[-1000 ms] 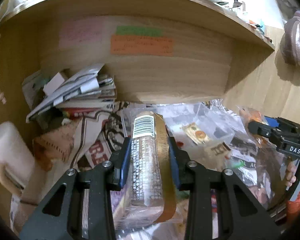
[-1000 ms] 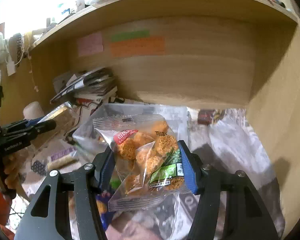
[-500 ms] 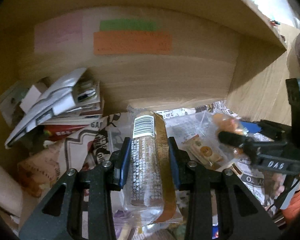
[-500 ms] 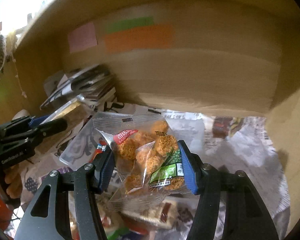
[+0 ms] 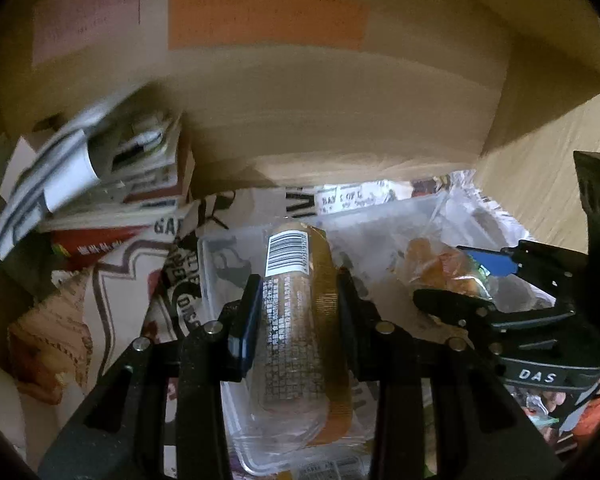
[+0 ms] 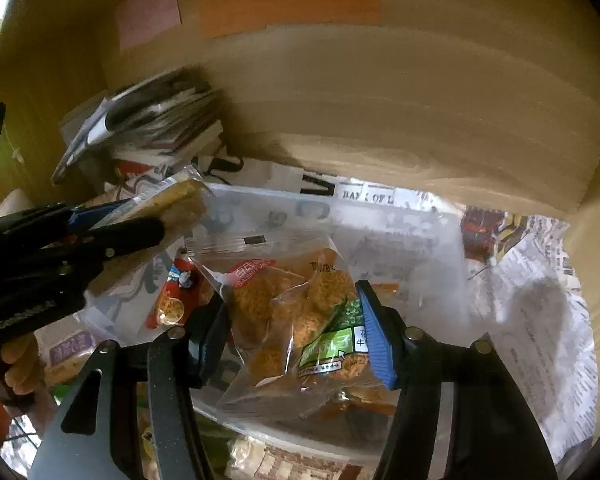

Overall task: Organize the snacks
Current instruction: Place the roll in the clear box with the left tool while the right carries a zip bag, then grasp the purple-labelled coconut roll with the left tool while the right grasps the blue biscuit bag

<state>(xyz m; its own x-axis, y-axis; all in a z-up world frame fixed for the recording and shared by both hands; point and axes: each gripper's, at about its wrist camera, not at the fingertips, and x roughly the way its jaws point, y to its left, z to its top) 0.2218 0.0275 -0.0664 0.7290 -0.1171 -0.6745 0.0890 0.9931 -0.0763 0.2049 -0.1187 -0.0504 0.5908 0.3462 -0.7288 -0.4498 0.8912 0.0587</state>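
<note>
My left gripper (image 5: 296, 300) is shut on a long clear-wrapped cake bar (image 5: 296, 320) with a barcode label, held over a clear plastic bin (image 5: 380, 216). The bar also shows in the right wrist view (image 6: 172, 204), at the left. My right gripper (image 6: 292, 320) is shut on a clear bag of round orange crackers (image 6: 296, 316) with a green label, held over the same bin (image 6: 380, 224). In the left wrist view the cracker bag (image 5: 440, 264) and right gripper (image 5: 460, 280) sit to the right. Both are inside a wooden shelf bay.
Pink, green and orange notes (image 5: 268, 20) are stuck on the shelf's back wall. A stack of papers and books (image 5: 100, 184) lies at the back left. Newspaper (image 6: 540, 300) lines the shelf floor. A red snack packet (image 6: 172, 296) lies in the bin. The right side wall (image 5: 540, 184) is close.
Both grippers have moved forward, deeper into the shelf bay, with their snacks still held. The clear bin now lies under both of them.
</note>
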